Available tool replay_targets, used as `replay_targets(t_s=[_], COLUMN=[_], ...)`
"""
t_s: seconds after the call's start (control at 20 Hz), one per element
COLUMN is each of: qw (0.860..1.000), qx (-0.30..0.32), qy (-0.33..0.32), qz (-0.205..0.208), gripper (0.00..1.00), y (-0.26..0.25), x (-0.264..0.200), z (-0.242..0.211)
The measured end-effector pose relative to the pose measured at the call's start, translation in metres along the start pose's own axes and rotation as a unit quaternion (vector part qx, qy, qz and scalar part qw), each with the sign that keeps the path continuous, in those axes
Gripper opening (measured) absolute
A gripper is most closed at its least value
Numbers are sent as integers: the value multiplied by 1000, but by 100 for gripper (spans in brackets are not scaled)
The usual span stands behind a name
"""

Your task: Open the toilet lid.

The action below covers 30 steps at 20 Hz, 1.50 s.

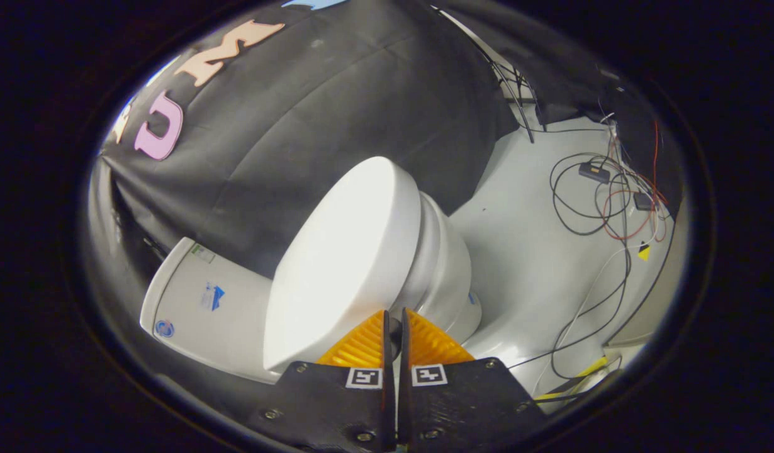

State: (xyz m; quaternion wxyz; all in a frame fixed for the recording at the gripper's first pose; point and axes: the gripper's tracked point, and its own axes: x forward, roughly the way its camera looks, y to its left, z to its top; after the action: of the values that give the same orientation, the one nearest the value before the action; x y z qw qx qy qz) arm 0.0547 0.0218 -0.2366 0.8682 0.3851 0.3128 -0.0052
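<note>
A white toilet stands tilted in the gripper view, with its smooth lid (343, 264) lying down on the seat and bowl (447, 264). The tank (204, 302) sits behind the lid, against the black cloth wall. My gripper (394, 313) is just in front of the lid's near side edge, where lid and bowl meet. Its two fingers (362, 343) are pressed close together with only a thin slit between them, and nothing of the lid is held between them.
Pale grey floor (538, 251) spreads beyond the bowl. Several loose black, red and white cables (607, 201) with small boxes lie on it farther off. A yellow strip (588, 371) lies on the floor near the fingers.
</note>
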Motion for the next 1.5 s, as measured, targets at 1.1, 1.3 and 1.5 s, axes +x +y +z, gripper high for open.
replay_targets(t_s=[1.1,1.3,1.5], qw=[992,990,988], qx=[-32,-44,-51], qy=[-45,-51,-56], qz=[111,125,135], gripper=[3,3,3], y=[89,110,126], x=[-53,-64,-71], z=[39,41,41])
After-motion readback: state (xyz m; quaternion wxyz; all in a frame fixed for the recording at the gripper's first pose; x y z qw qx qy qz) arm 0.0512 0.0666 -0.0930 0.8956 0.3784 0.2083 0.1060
